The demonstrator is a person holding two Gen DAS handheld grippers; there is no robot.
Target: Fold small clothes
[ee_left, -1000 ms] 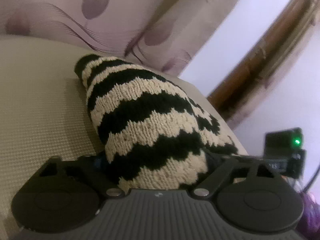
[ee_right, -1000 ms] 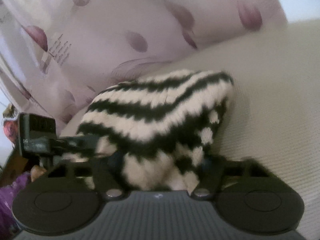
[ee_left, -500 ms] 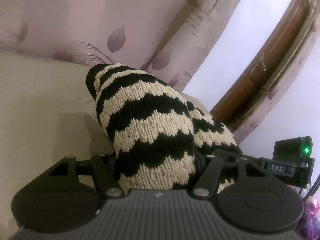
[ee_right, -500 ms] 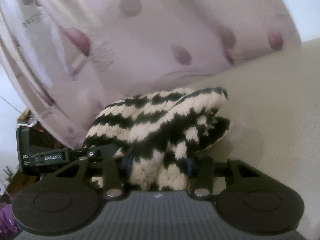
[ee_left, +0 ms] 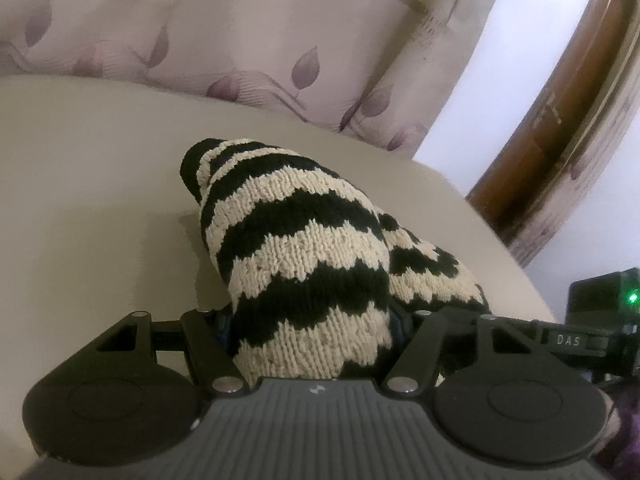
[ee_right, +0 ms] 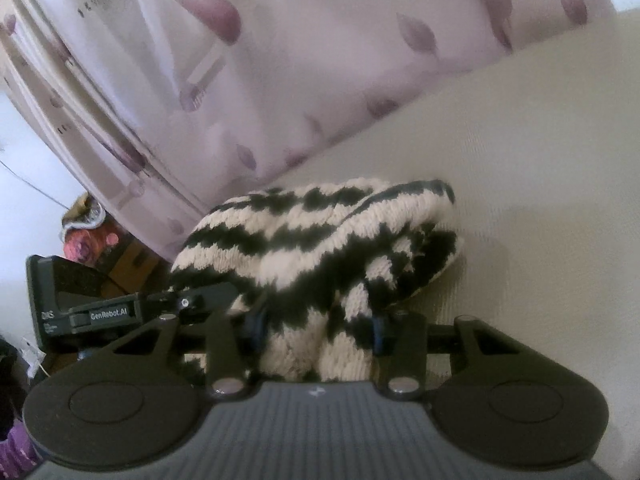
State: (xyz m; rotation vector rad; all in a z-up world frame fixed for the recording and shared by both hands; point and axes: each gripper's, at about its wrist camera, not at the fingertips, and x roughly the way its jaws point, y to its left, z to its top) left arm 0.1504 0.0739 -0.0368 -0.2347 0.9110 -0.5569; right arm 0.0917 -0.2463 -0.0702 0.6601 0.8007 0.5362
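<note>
Left tool (ee_left: 312, 340), right tool (ee_right: 316, 330) each pinch knit garment (ee_left: 296, 248); folded, seemingly.

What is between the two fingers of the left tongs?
The striped knit fills the gap between the left tongs; the left wrist view shows it. The right tongs grip it too.

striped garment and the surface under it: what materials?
Garment: chunky knit yarn, likely wool or acrylic; stitch loops show plainly in the black and cream bands, matte and soft. Surface: beige, matte, probably woven upholstery or a mat; any weave is too faint here to be sure.
</note>
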